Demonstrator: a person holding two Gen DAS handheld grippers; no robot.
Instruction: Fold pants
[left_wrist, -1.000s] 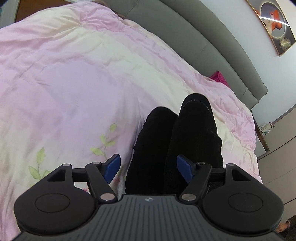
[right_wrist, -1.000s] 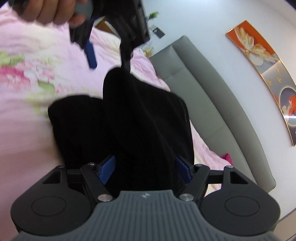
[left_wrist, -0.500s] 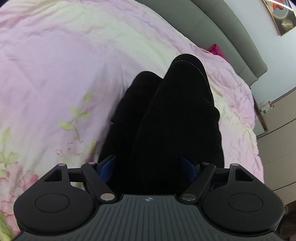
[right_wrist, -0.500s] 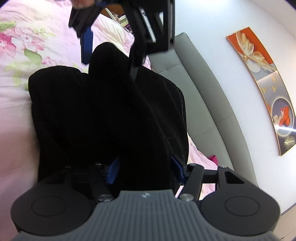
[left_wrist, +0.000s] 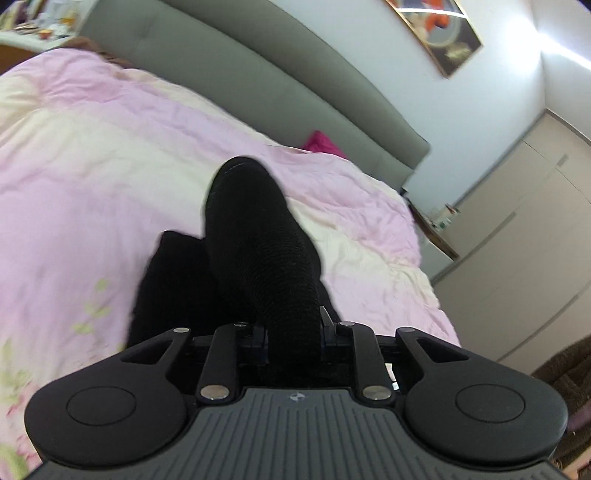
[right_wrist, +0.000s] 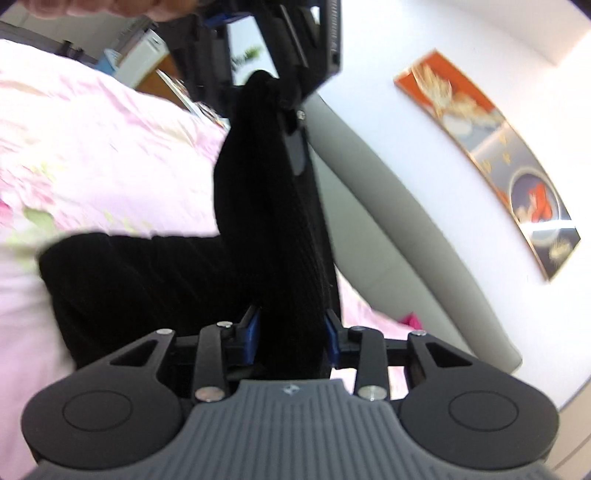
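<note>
The black ribbed pants lie on a pink quilt, with one folded edge lifted off it. My left gripper is closing, and its pads press a thick fold of the pants between them. In the right wrist view the pants stretch as a taut band from my right gripper up to the left gripper. The right jaws are closing too, their blue pads pressed against both sides of the band. The rest of the pants rests on the quilt at the left.
A grey padded headboard runs behind the bed. A magenta item lies by it. A framed picture hangs on the wall. Wardrobe doors stand right of the bed. A person's hand holds the left gripper.
Both grippers went from wide open around the pants to closed on a fold. Both rose, and the gripped edge lifted off the quilt into a taut band between them.
</note>
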